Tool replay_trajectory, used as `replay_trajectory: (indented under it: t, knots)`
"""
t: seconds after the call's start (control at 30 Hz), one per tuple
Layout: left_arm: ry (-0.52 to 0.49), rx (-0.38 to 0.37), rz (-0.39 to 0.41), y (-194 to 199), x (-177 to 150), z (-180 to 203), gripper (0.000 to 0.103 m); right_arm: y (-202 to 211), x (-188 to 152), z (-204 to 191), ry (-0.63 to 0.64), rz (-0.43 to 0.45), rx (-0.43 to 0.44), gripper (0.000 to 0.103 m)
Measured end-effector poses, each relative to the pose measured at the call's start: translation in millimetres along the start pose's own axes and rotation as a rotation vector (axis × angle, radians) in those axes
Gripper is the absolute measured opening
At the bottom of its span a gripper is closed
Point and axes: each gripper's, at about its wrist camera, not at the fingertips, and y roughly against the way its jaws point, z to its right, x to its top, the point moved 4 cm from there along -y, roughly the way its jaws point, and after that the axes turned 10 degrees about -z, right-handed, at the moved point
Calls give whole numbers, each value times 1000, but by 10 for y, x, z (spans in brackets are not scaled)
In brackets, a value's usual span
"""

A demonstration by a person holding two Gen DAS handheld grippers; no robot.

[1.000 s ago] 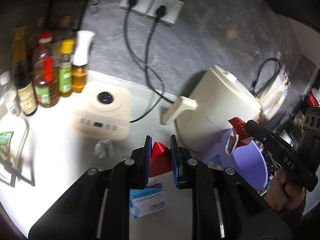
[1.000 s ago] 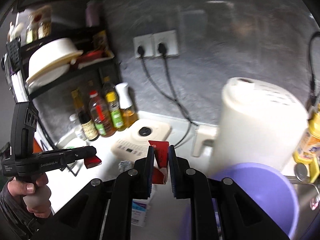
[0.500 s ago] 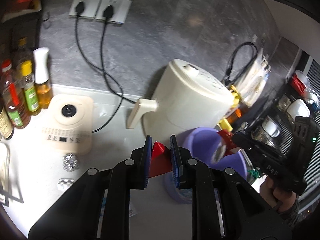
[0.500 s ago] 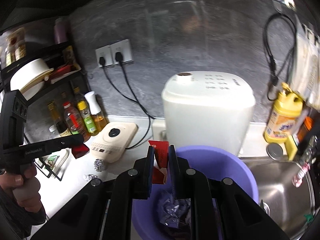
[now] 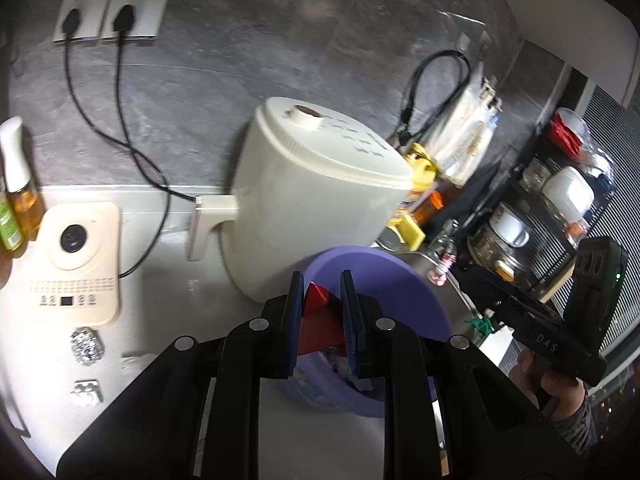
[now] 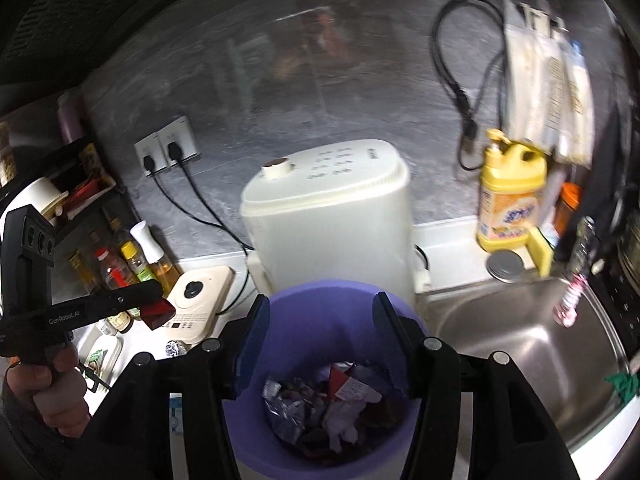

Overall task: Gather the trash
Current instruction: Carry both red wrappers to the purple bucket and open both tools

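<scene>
My left gripper point(image 5: 320, 312) is shut on a red wrapper point(image 5: 318, 320) and holds it at the near rim of the purple bin point(image 5: 372, 268). In the right wrist view the left gripper point(image 6: 158, 312) shows at the left with the red wrapper point(image 6: 158, 314) in it. My right gripper point(image 6: 318, 336) is open and empty above the purple bin point(image 6: 320, 300). Inside the bin lies crumpled trash point(image 6: 320, 404), among it a red and white packet point(image 6: 346, 386). A foil ball point(image 5: 86, 346) and a small white scrap point(image 5: 86, 392) lie on the counter at the left.
A cream appliance point(image 5: 316, 208) stands right behind the bin. A cream scale-like device point(image 5: 76, 264) and sauce bottles point(image 6: 132, 264) stand to the left. A steel sink point(image 6: 520, 344) lies to the right, with a yellow detergent bottle point(image 6: 508, 196) behind it.
My right gripper has opened over the bin and its red packet now lies among the trash. My left gripper has moved right to the bin with the red wrapper.
</scene>
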Motion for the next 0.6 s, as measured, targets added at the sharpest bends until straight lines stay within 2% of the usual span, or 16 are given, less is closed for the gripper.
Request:
replay_trajectory:
  t: [0.53,0.57,0.6]
  knots:
    - [-136,-103,-67,-449,124,569,19,488,-236,404,-82,69,-110,89]
    - [-144,-107,-70,-474,127,602,20,505,-243,419,-84,72,-117,90]
    - [-159,-118,-75,-505,127,649,27,526,-253,443,-89,76,-124,91]
